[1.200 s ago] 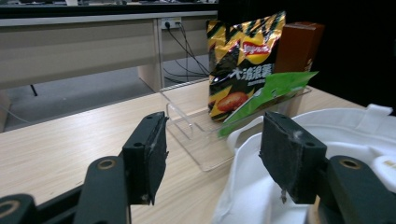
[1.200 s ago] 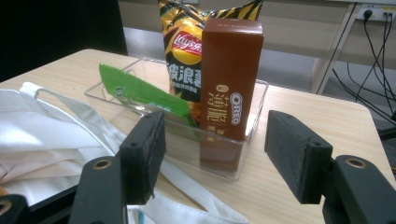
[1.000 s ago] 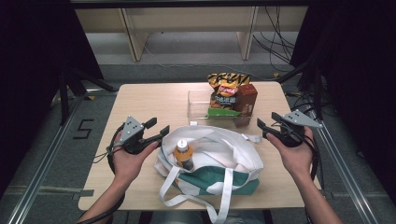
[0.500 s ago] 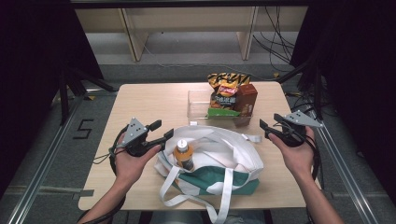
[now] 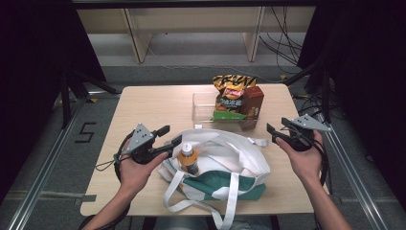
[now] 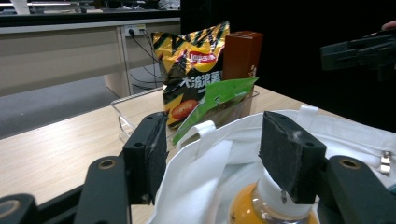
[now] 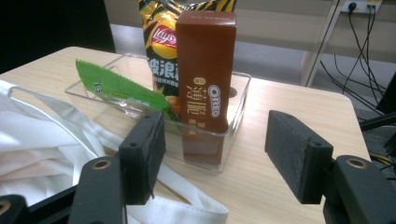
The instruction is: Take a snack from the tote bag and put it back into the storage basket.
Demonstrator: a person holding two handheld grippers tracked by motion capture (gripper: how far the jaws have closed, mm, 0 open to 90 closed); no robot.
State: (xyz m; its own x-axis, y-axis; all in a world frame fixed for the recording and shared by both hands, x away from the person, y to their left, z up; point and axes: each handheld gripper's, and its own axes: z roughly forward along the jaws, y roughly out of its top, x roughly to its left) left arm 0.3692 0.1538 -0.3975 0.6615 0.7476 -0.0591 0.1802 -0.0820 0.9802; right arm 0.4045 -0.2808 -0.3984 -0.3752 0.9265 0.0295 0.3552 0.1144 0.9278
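A pale wooden tabletop [image 5: 143,103] stands on a grey floor, with light shelving and loose cables behind it. A white tote bag [image 5: 225,155] with a green panel lies slumped at the near edge, its straps trailing toward the person. An orange bottle [image 5: 188,158] with a white cap stands upright in the bag's open mouth.

The left claw [image 5: 173,135] hangs just beside the bag's left rim, its jaws spread wide and gripping nothing; in the left gripper view the bottle's cap [image 6: 275,203] sits low between the two pads, partly hidden by one of them (I can't tell if that pad touches it).

The right claw [image 5: 277,128] hovers off the bag's right side, jaws likewise apart and empty, aimed toward the clear plastic bin [image 7: 236,112] at the back of the tabletop. In that bin stand a yellow-and-black chip bag [image 7: 161,44], a brown Oreo box [image 7: 205,74] and a green packet [image 7: 121,88] leaning at a slant.
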